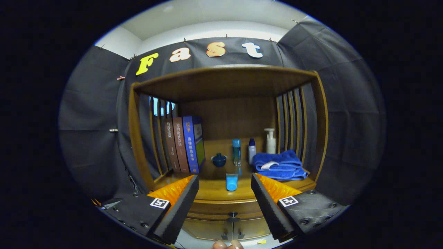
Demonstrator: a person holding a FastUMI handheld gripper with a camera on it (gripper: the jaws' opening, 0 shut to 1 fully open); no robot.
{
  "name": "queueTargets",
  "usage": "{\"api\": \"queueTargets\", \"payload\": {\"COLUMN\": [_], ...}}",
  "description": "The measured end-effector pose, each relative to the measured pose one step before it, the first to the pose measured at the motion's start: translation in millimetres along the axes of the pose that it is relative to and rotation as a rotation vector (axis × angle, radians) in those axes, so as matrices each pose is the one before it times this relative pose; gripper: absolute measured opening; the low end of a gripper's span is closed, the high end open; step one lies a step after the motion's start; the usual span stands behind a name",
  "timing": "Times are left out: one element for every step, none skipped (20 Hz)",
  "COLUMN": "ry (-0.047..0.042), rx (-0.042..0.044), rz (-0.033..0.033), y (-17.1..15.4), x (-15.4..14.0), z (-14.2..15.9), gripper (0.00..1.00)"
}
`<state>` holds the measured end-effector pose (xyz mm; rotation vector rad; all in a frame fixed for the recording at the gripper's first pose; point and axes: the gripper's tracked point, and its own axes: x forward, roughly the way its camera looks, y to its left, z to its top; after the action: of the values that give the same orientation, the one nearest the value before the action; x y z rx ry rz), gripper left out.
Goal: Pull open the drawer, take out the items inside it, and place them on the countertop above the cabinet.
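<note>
Gripper (225, 186) is wide open, nothing between the fingers, hanging in front of the cabinet (138, 138) and clear of it. Fingers (180, 204) frame the front edge of the countertop (214, 188). Below that edge, in the gap between the fingers, sits the drawer (225, 228) front with a small dark handle (233, 218) at its middle; the drawer looks shut, contents hidden. Handle is lower than the fingertips and not touched. On the countertop, between the fingers and just beyond them, a light blue tube (231, 181) stands near the front edge. Further back: a small dark blue lidded bowl (219, 159), a tall teal bottle (236, 151) beside it, then a small white bottle with dark cap (252, 150). A white pump bottle (270, 141) stands at the back right corner by the slatted side. A folded blue towel (280, 165) lies in front of the pump bottle, with something white lying on top of it. Three books (183, 143) stand upright against the left slats, two brown and one blue. Wooden top shelf (221, 81) spans overhead. At the very bottom, under the handle, a couple of fingertips (227, 245) of a person poke in. Something small and yellow (262, 241) lies on the floor near the cabinet base, can't tell what it is.
</note>
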<state>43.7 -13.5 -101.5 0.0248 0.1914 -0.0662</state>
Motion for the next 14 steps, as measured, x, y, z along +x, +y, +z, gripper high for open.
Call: {"api": "queueTargets", "payload": {"ry": [-0.00827, 0.0008, 0.0068, 0.00604, 0.00261, -0.00302, -0.00285, 0.00409, 0.00659, 0.00315, 0.00159, -0.00016, -0.00384, -0.00781], "rx": [0.00074, 0.00172, 0.00201, 0.00363, 0.00291, 0.00279, 0.00225, -0.00056, 0.00035, 0.00297, 0.00264, 0.00365, 0.00224, 0.00133], "rz": [0.00259, 0.00155, -0.00001, 0.00119, 0.0005, -0.00822, -0.00483, -0.00435, -0.00279, 0.0038, 0.00547, 0.00616, 0.00425, 0.00527], "y": [2.01, 0.74, -0.49, -0.43, 0.23, -1.19, -1.16, -0.46, -0.74, 1.26, 2.1, 1.35, 1.37, 1.2], "x": [-6.81, -5.98, -7.0, -6.8, -6.53, -6.57, -5.23, -5.44, -5.03, -4.27, -3.07, -2.78, -2.8, -2.15], "z": [13.53, 10.82, 9.75, 7.73, 7.32, 6.8, 5.69, 3.68, 2.49, 3.44, 2.97, 2.37, 3.33, 3.36], "gripper": [0.98, 0.99, 0.99, 0.99, 0.99, 0.99, 0.99, 0.99, 0.99, 0.99, 0.99, 0.99, 0.99, 0.99]}}
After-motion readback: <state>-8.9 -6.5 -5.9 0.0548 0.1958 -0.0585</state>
